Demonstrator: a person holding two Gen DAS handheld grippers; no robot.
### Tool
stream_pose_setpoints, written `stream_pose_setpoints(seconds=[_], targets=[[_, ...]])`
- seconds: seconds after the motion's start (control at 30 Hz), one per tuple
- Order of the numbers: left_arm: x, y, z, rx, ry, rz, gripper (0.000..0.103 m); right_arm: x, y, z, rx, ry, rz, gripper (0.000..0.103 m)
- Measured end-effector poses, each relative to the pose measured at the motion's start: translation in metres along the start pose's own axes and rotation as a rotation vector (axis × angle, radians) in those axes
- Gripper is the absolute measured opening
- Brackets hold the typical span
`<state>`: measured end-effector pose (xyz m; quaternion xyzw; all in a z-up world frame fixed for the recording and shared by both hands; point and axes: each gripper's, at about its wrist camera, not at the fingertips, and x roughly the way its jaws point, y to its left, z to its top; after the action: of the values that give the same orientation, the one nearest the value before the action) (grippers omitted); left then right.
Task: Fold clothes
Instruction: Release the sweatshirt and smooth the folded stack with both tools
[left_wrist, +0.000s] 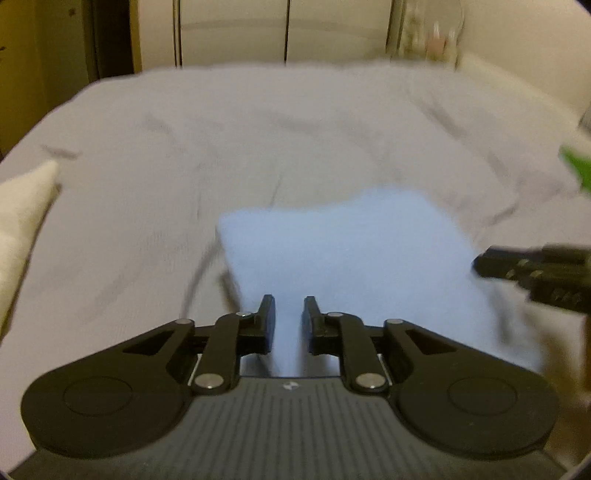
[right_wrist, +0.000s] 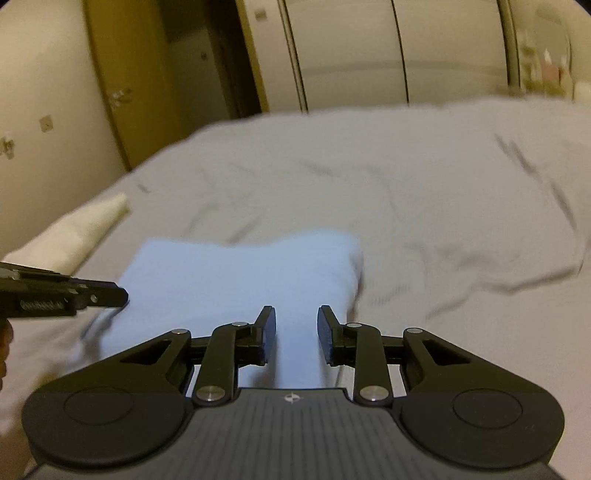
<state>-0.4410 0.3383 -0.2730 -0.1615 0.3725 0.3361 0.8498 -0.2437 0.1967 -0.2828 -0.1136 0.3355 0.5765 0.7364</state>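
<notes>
A light blue folded cloth (left_wrist: 347, 254) lies on a grey bed sheet (left_wrist: 221, 147). My left gripper (left_wrist: 289, 306) hovers over the cloth's near left part, jaws open with a gap, nothing between them. The right gripper's fingers (left_wrist: 491, 262) show at the right edge of the left wrist view. In the right wrist view the blue cloth (right_wrist: 236, 280) lies ahead and to the left. My right gripper (right_wrist: 297, 317) is open over its near right part and holds nothing. The left gripper's fingers (right_wrist: 107, 293) show at the left.
A cream folded cloth (left_wrist: 22, 214) lies at the bed's left edge, also in the right wrist view (right_wrist: 74, 232). A green item (left_wrist: 576, 166) shows at the far right. White wardrobe doors (right_wrist: 351, 55) stand behind the bed (right_wrist: 443, 184).
</notes>
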Motion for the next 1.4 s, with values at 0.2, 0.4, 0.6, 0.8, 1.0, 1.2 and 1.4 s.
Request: stream_pose_setpoints(seconds=[0.2, 0.4, 0.6, 0.8, 1.0, 1.2, 1.4], targets=[[-0.002, -0.001, 0.011, -0.02, -0.001, -0.001, 0.011, 0.01, 0.0, 0.002, -0.016, 0.073, 0.011, 0.031], [0.01, 0.002, 0.051, -0.015, -0.042, 0.005, 0.012, 0.019, -0.011, 0.049, -0.002, -0.034, -0.055, 0.031], [0.055, 0.022, 0.044, -0.045, 0.014, -0.014, 0.016, 0.076, -0.022, 0.048, 0.033, 0.056, -0.048, 0.032], [0.035, 0.031, 0.036, -0.1, -0.02, 0.018, 0.015, 0.075, -0.015, 0.047, 0.003, 0.066, -0.068, 0.032], [-0.026, 0.01, 0.025, -0.09, -0.079, -0.014, 0.015, 0.026, 0.003, 0.048, -0.011, 0.02, -0.081, 0.033], [-0.053, -0.015, -0.009, -0.076, -0.052, -0.039, 0.015, -0.018, 0.023, 0.031, -0.006, 0.015, -0.073, 0.037], [-0.044, -0.034, -0.045, -0.096, 0.028, 0.04, 0.016, -0.037, 0.039, -0.025, -0.016, 0.1, -0.052, 0.039]])
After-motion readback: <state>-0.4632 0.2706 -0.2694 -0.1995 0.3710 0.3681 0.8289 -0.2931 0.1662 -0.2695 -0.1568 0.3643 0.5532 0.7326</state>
